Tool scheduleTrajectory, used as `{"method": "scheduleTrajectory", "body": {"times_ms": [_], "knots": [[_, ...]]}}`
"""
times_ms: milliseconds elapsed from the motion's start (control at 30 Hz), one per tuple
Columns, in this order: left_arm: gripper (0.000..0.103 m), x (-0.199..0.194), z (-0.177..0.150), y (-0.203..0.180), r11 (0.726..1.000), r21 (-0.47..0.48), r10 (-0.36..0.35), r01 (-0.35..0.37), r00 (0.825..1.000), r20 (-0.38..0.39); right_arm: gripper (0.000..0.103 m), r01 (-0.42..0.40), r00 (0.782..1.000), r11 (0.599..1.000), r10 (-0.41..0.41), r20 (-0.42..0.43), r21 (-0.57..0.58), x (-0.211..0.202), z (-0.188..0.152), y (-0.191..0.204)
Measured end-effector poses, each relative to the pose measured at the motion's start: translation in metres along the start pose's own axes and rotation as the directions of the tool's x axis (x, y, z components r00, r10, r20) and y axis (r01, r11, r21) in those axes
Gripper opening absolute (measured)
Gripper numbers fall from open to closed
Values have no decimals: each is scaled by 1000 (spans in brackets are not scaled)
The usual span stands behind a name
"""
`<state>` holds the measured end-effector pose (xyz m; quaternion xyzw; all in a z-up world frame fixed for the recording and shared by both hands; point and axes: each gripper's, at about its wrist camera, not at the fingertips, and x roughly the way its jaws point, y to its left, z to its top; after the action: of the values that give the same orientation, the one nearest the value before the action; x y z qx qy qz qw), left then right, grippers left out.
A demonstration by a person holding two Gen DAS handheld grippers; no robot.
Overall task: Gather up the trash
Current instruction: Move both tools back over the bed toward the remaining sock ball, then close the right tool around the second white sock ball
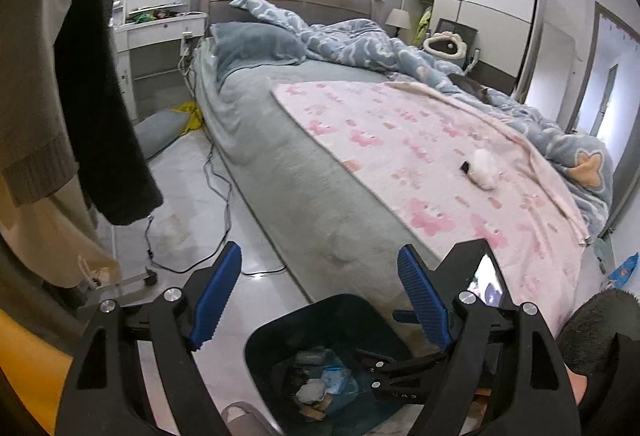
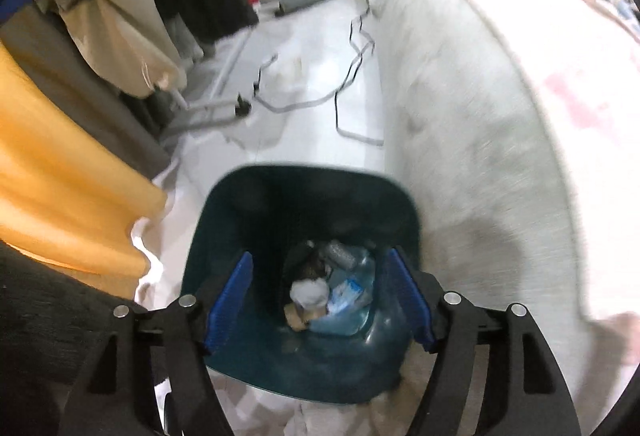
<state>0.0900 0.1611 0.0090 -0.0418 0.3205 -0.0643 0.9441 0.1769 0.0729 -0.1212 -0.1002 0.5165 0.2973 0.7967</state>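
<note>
bedroom floor beside bed (image 1: 280, 176), trash bin (image 2: 224, 220) below right gripper (image 2: 320, 296), both grippers' jaws wide apart, empty

trash (image 2: 320, 292) in bin (image 2: 224, 220) beside bed (image 2: 460, 140)

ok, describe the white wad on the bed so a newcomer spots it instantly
Start at the big bed with the grey sheet, then the pink flower-print blanket spread over its near half. The white wad lies on that blanket toward its far right side, touching a small dark object. It is the only plain white, crumpled lump on the pink print.
</note>
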Motion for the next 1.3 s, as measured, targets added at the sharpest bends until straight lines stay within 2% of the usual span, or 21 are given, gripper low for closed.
{"method": "scheduleTrajectory", "body": {"times_ms": [167, 233, 333, 500, 800, 867, 967, 1300], "knots": [[83, 0, 11, -24, 999, 22, -31, 30, 999, 27, 72, 12, 994, 1000, -11, 108, -7, -42, 4, -13], [88, 1, 15, -31, 999, 14, -50, 50, 998, 29, 72, 15, 988, 1000, -14, 153, -5, -60, 5, -22], [89, 4, 22, -47, 997, 37, -66, 65, 997, 39, 76, 43, 975, 999, -42, 216, 1, -84, 6, -38], [88, 11, 31, -74, 993, 100, -71, 64, 995, 68, 76, 82, 956, 994, -98, 277, 70, -115, 6, -86], [88, 48, 39, -102, 989, 141, -56, 46, 996, 65, 77, 117, 931, 975, -175, 322, 191, -150, 7, -169], [88, 60, 42, -107, 990, 132, -64, 59, 997, 39, 78, 122, 927, 969, -188, 325, 214, -151, 7, -185], [88, 71, 45, -118, 987, 145, -79, 73, 996, 41, 78, 121, 921, 959, -205, 330, 257, -154, 9, -213], [93, 114, 51, -137, 978, 173, -114, 114, 993, -12, 81, 108, 916, 937, -224, 332, 333, -148, 28, -261]]}}
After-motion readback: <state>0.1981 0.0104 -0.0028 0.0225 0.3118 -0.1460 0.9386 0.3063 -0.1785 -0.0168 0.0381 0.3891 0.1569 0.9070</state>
